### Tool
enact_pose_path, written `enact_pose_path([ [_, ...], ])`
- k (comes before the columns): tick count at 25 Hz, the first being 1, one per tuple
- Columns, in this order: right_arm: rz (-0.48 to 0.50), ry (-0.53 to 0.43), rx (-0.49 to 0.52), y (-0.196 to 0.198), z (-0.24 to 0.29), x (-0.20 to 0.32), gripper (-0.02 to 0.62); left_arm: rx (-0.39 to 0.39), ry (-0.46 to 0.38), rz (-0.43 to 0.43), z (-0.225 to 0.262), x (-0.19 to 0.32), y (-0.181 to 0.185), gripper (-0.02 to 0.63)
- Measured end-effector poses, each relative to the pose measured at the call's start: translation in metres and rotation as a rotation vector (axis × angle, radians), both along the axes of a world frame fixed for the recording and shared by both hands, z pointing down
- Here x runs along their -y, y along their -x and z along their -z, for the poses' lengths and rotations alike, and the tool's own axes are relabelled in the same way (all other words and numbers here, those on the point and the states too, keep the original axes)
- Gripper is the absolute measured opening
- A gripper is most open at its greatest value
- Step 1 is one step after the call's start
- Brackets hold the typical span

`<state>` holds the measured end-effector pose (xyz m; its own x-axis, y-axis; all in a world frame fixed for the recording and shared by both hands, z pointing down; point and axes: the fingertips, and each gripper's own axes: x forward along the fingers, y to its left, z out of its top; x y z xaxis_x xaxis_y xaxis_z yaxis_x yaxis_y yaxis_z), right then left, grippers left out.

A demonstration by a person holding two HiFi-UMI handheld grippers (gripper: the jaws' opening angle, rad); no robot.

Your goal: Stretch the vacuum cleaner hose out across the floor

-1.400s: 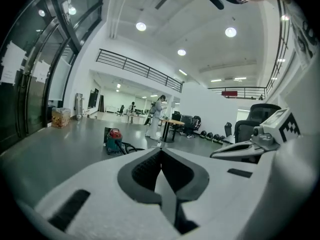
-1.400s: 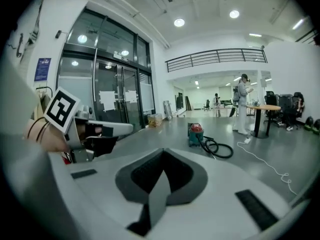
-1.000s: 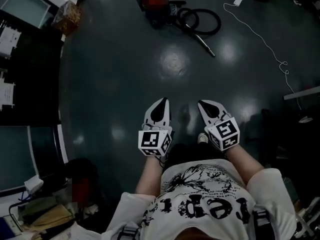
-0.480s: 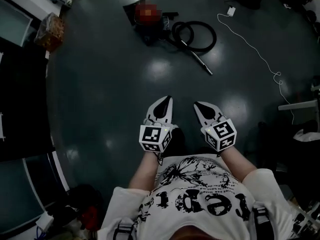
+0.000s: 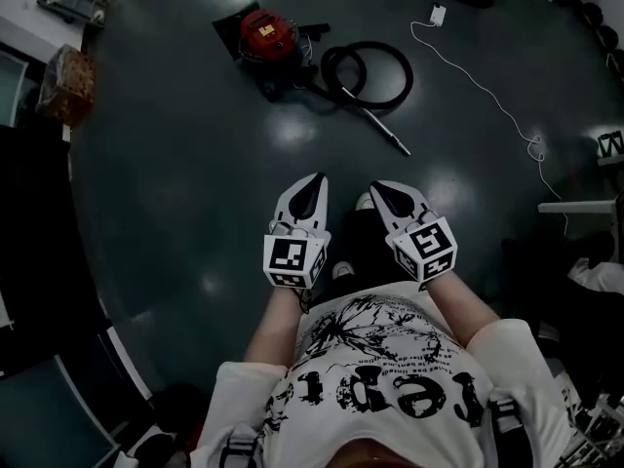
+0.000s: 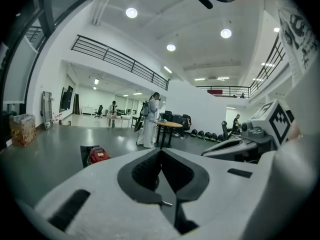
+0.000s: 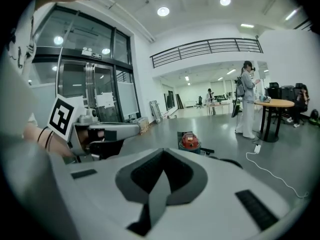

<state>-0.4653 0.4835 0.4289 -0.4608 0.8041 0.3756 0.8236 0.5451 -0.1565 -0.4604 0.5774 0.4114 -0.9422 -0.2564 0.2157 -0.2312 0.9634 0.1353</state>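
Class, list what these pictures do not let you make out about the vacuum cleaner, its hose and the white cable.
- Hose: mostly hidden behind the right gripper in its own view.
- Vacuum cleaner label: too small in every view.
- White cable: far end too thin and dim in the head view.

Open office hall: mezzanine railing (image 7: pixel 207 46), table (image 7: pixel 274 103)

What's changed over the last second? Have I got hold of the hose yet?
Not yet. You have walked closer: the vacuum cleaner and its hose sit lower in the head view. Nothing was taken hold of. The left gripper and right gripper remain shut, empty and side by side, and the hose is still coiled.
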Motion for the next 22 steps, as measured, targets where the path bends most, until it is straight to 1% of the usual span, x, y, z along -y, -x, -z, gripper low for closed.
enact_pose_path([
  [2, -0.02, 0.008, -0.005, 0.042, -0.005, -0.009, -0.009, -0.017, -0.001, -0.016, -0.007, -0.008, 0.035, 0.005],
  [3, -0.034, 0.015, -0.004, 0.067, -0.005, -0.014, -0.009, -0.021, 0.011, -0.037, -0.008, -0.01, 0.054, 0.005],
  [6, -0.066, 0.034, 0.013, 0.143, 0.001, -0.029, -0.009, -0.012, 0.082, -0.113, 0.001, -0.014, 0.118, 0.005],
  [7, -0.071, 0.035, 0.017, 0.168, 0.002, -0.032, -0.009, -0.011, 0.086, -0.126, 0.004, -0.017, 0.14, 0.006],
  [9, -0.072, 0.035, 0.019, 0.211, 0.004, -0.04, -0.009, -0.018, 0.045, -0.157, 0.007, -0.022, 0.181, 0.005],
  [11, -0.068, 0.035, 0.025, 0.247, 0.007, -0.048, -0.009, -0.025, -0.007, -0.185, 0.007, -0.028, 0.218, 0.005],
  [13, -0.08, 0.034, 0.031, 0.28, 0.008, -0.055, -0.009, -0.029, -0.02, -0.201, 0.006, -0.037, 0.254, 0.005],
  [14, -0.094, 0.033, 0.029, 0.296, 0.006, -0.058, -0.009, -0.027, -0.02, -0.224, 0.006, -0.04, 0.27, 0.005],
  [17, -0.136, 0.025, 0.013, 0.335, -0.003, -0.066, -0.009, -0.026, -0.029, -0.341, -0.001, -0.045, 0.319, 0.006],
  [20, -0.151, -0.007, 0.013, 0.375, -0.017, -0.08, -0.009, -0.059, -0.032, -0.412, -0.02, -0.058, 0.38, 0.006],
  [22, -0.188, -0.044, 0.014, 0.403, -0.029, -0.09, -0.009, -0.088, -0.027, -0.475, -0.036, -0.065, 0.419, 0.006],
])
